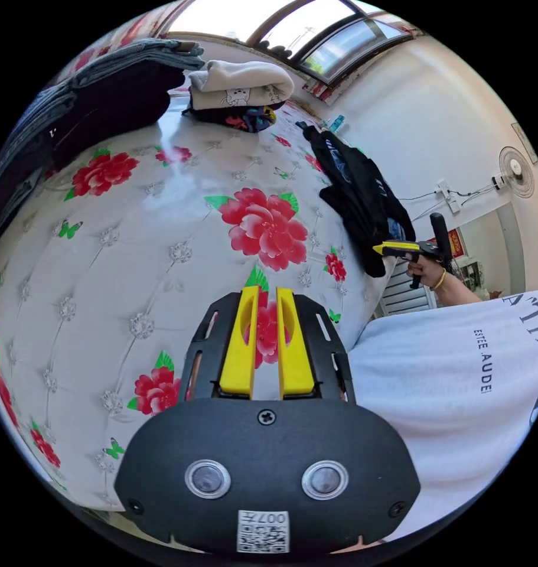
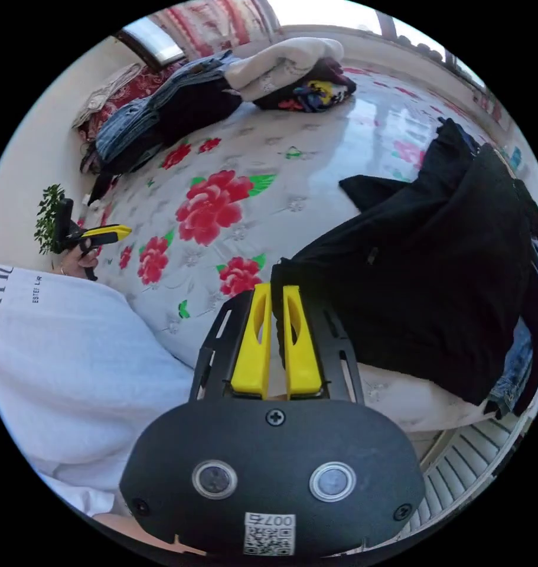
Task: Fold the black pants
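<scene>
White rose-print bed (image 1: 162,236), black pants (image 2: 434,283) heaped at one edge, folded clothes stacks (image 1: 239,94) along far side

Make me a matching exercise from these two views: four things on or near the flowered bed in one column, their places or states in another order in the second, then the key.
Things:
1. heap of black clothes
2. folded cream sweatshirt
3. stack of folded blue jeans
4. left gripper

Places or states:
A. on top of a small pile of dark, colourful clothes at the far side of the bed
B. jaws close together with nothing between them, above the flowered bed cover
C. loose and unfolded, at the bed's edge by the right gripper
D. beside a dark folded pile, near the wall

Pairs: 1-C, 2-A, 3-D, 4-B
</scene>
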